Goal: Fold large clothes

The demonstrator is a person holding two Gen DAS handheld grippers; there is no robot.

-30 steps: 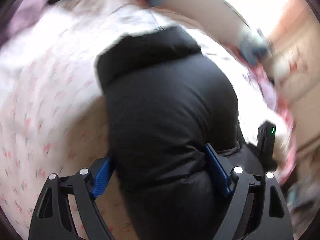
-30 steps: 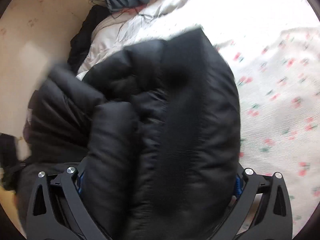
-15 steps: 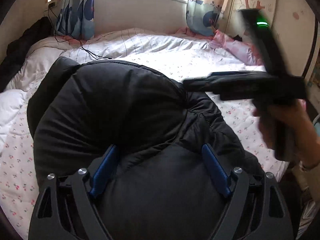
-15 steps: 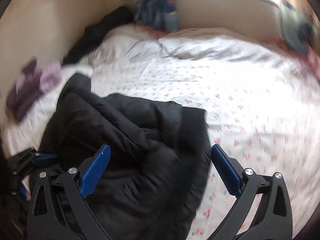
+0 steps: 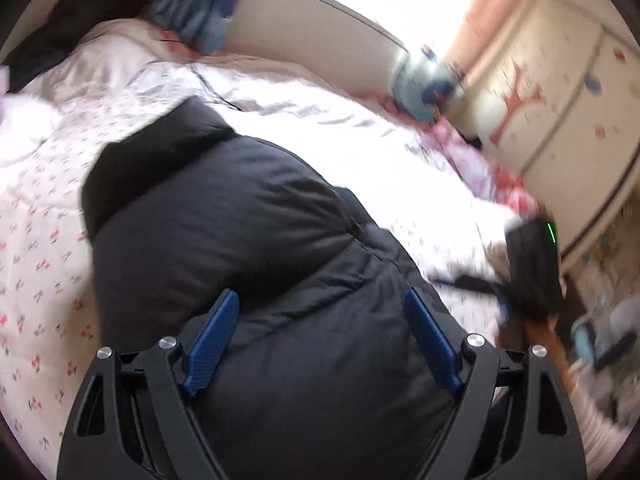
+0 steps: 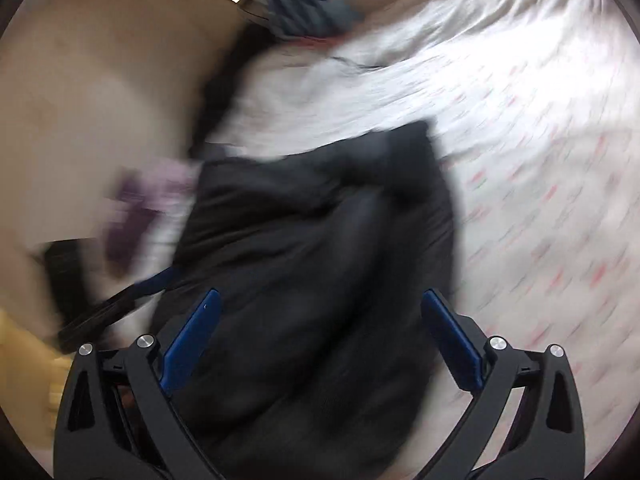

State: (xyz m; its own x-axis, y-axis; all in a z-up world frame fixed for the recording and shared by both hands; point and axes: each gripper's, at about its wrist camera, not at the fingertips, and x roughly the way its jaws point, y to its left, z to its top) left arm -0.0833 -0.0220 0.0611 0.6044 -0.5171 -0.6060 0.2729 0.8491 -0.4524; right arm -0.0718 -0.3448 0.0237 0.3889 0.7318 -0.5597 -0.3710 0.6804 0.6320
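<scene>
My left gripper (image 5: 320, 340) gapes wide over the black puffer jacket (image 5: 240, 240) on the floral bedsheet (image 5: 40, 240); nothing pinched. My right gripper (image 6: 320, 340) likewise stands open, empty, above that jacket.

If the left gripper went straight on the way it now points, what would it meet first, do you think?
Most likely the black puffer jacket: the left gripper stands open with the jacket's bulk directly ahead between its fingers. Depth is unclear in the blur, but nothing else lies in that line before the floral bedsheet.

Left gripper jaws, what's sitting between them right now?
In the left wrist view, the black puffer jacket fills the gap between the left gripper's wide-spread jaws, over the floral bedsheet.
</scene>
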